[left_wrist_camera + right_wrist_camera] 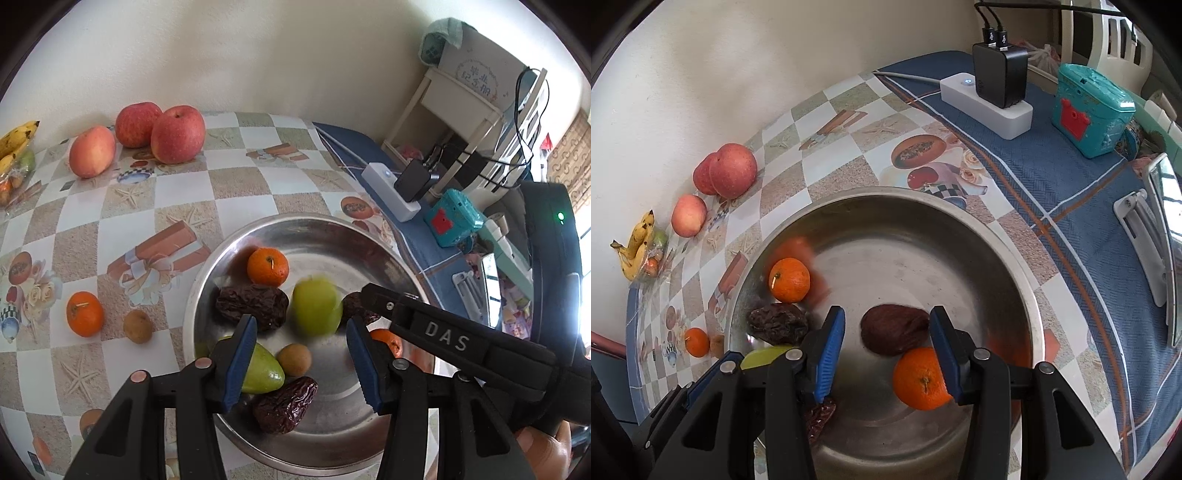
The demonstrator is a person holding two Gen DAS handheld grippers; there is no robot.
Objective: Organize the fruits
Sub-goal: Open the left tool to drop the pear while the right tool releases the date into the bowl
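A steel bowl (332, 229) (1015, 258) holds tangerines (267, 266) (789, 279) (921, 378), dark dried dates (252, 306) (284, 406) (894, 328), two green fruits (317, 307) (260, 371) and a small brown longan (294, 359). The upper green fruit is blurred. My left gripper (301, 363) is open and empty above the bowl. My right gripper (886, 358) is open above the bowl's right side, empty, with a tangerine beneath its right finger; it also shows in the left wrist view (424, 321).
On the checked tablecloth lie two red apples (159, 131) (727, 173), a peach (92, 151) (689, 215), a tangerine (85, 314) (697, 342), a longan (137, 326) and bananas in a bag (14, 144) (639, 251). A power strip with charger (993, 88) and teal toy (1091, 110) sit right.
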